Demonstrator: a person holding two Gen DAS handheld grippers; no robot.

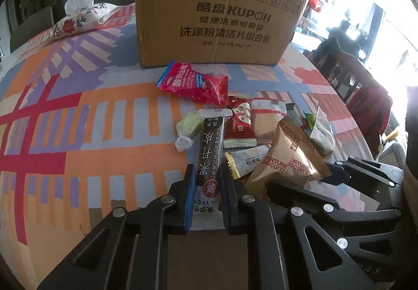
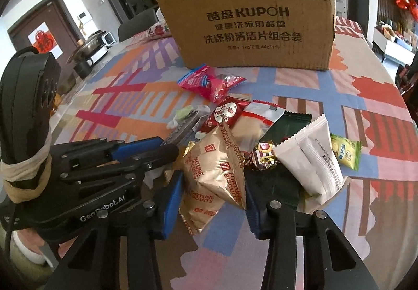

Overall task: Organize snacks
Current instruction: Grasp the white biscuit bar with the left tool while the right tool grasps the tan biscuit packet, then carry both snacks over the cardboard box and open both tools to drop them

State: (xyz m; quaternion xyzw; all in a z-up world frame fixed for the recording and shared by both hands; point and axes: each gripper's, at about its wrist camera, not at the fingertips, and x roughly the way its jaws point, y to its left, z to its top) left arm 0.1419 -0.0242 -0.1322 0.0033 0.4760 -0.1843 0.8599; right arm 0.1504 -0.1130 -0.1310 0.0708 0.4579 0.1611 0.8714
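Left wrist view: 2 grippers, 1 cardboard box [image 1: 214, 13], approx. 10 snack packets piled on a patterned tablecloth [image 1: 65, 112].
L gripper [image 1: 207, 180] pinches a long dark-brown fruit-leather bar [image 1: 210, 151], white ends, near-left of pile. R gripper [image 2: 213, 190] straddles a gold "Fortune Biscuits" pack [image 2: 211, 172] w/ red lettering, pads at its sides; can't tell if clamped. Red yogurt-candy bag [image 1: 193, 83] lies just near the box, at far centre. 1 floral tissue pouch [image 1: 81, 21] far left.
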